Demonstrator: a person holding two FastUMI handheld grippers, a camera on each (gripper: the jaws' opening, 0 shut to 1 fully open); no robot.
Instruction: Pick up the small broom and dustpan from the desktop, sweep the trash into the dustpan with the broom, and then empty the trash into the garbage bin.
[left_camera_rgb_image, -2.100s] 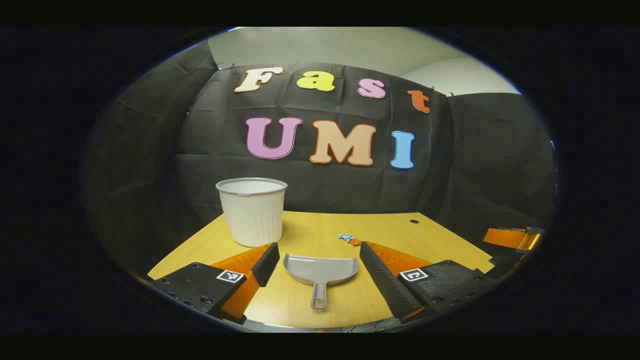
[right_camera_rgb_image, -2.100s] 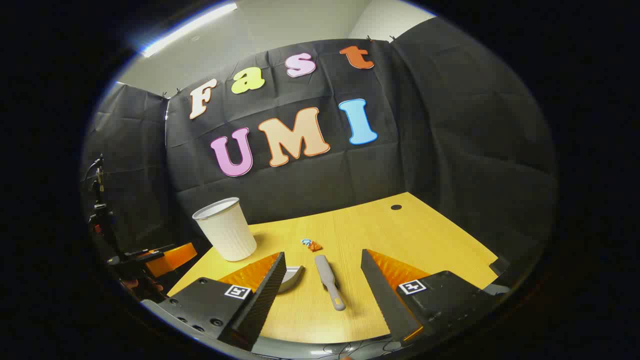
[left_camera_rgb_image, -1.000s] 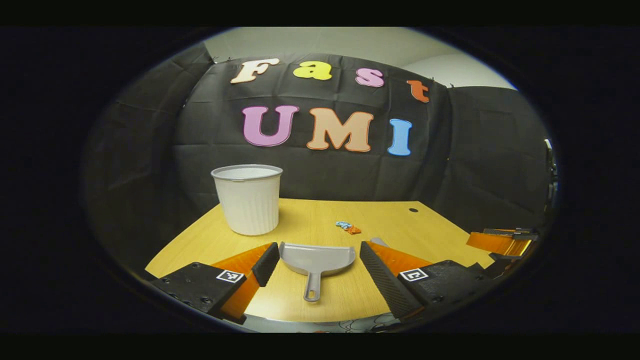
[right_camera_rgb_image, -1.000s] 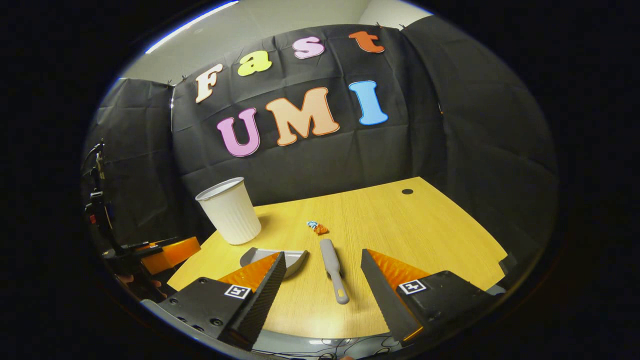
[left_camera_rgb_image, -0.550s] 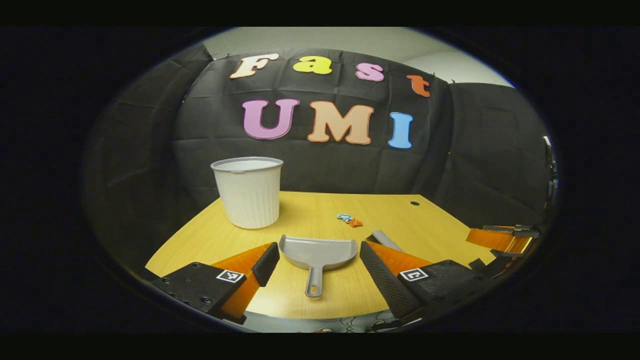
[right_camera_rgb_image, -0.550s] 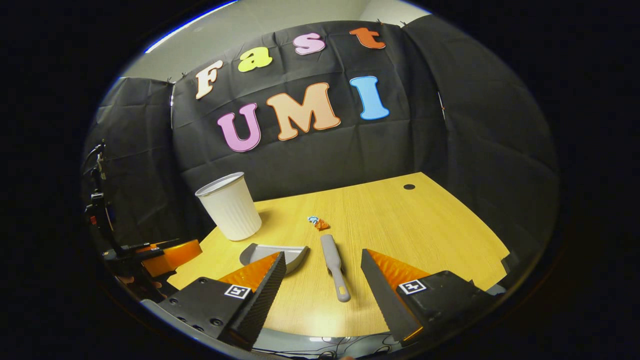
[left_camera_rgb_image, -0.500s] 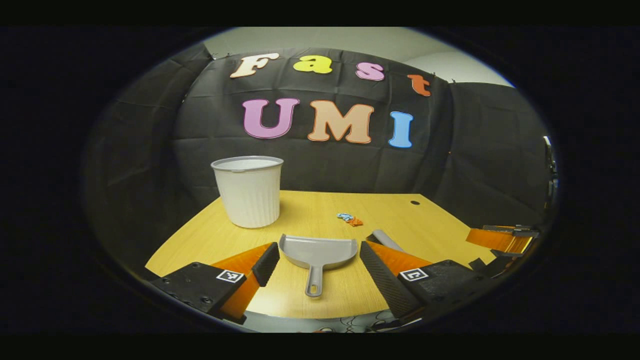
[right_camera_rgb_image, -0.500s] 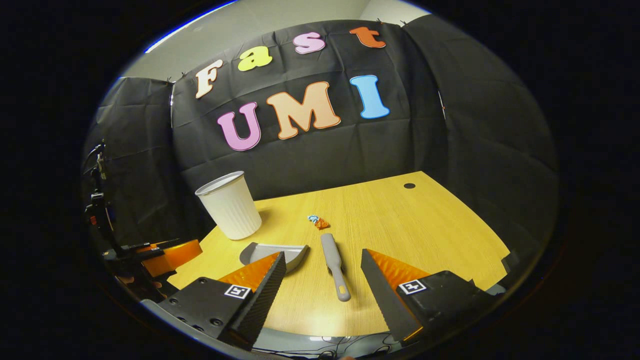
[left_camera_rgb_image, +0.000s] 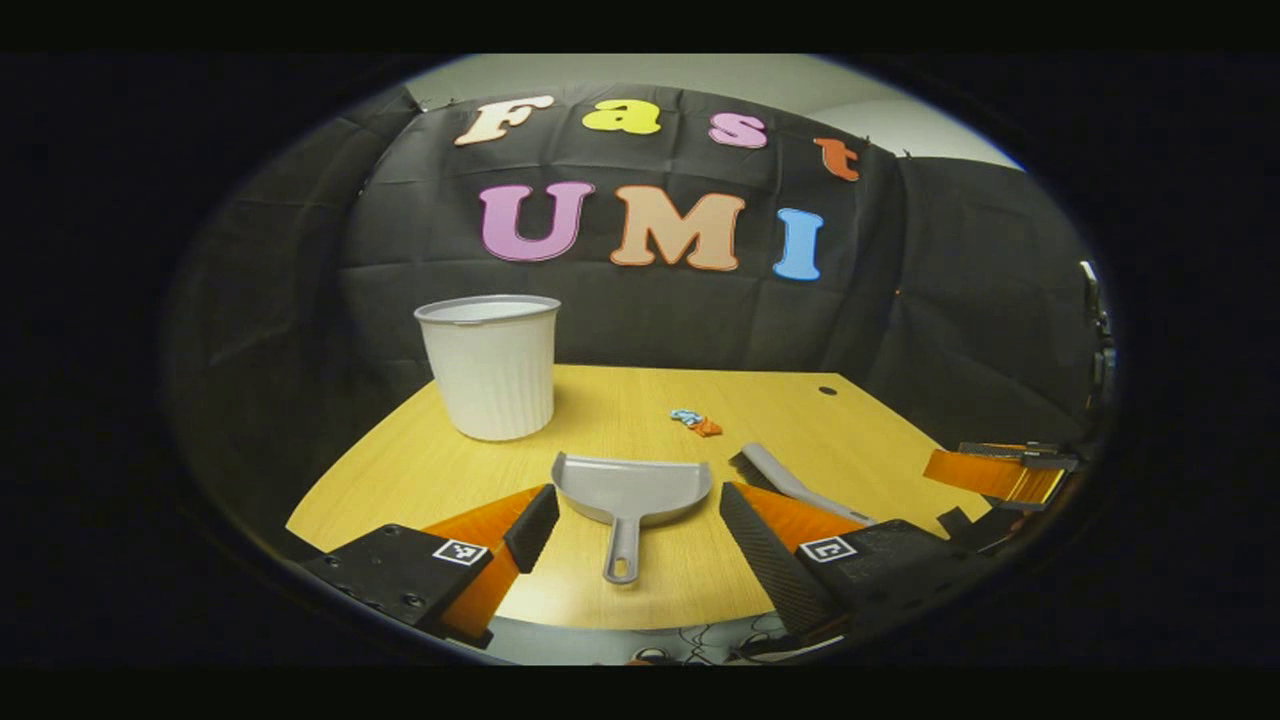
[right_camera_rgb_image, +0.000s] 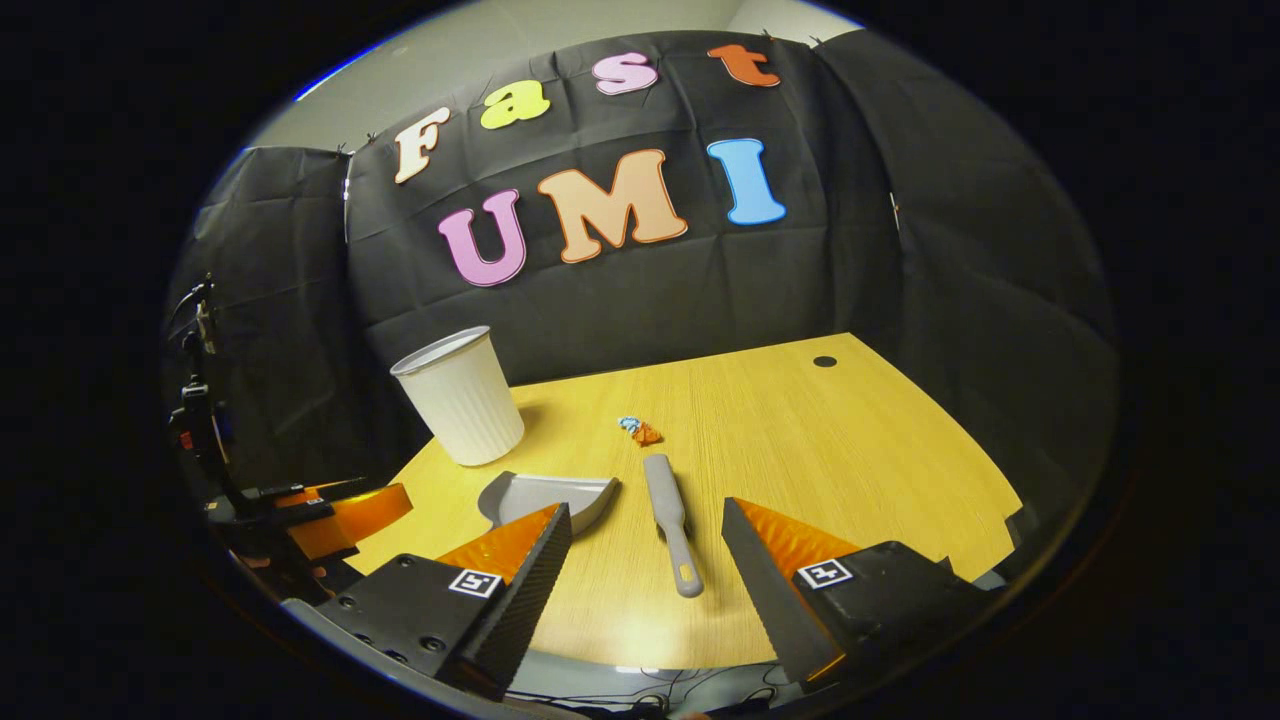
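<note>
A grey dustpan (left_camera_rgb_image: 630, 492) (right_camera_rgb_image: 545, 496) lies on the wooden desk, its handle pointing toward me. My left gripper (left_camera_rgb_image: 632, 527) is open above the desk's near edge, with the handle between its spread fingers and untouched. To its right lies the small grey broom (left_camera_rgb_image: 790, 480) (right_camera_rgb_image: 672, 522). My right gripper (right_camera_rgb_image: 645, 545) is open around the broom's handle without contact. A small blue and orange scrap of trash (left_camera_rgb_image: 697, 422) (right_camera_rgb_image: 640, 430) sits beyond the broom. The white ribbed garbage bin (left_camera_rgb_image: 490, 365) (right_camera_rgb_image: 458, 408) stands upright at the back left.
The desk (right_camera_rgb_image: 820, 450) has a small round cable hole (right_camera_rgb_image: 824, 361) near its far right corner. Black cloth walls close it in behind and at the sides. The other gripper shows at the edge of each view, the right one (left_camera_rgb_image: 995, 472) and the left one (right_camera_rgb_image: 335, 508).
Both grippers have drawn back and tilted, so the dustpan, broom and bin sit a little higher in view. Nothing has been gripped; both stay open.
</note>
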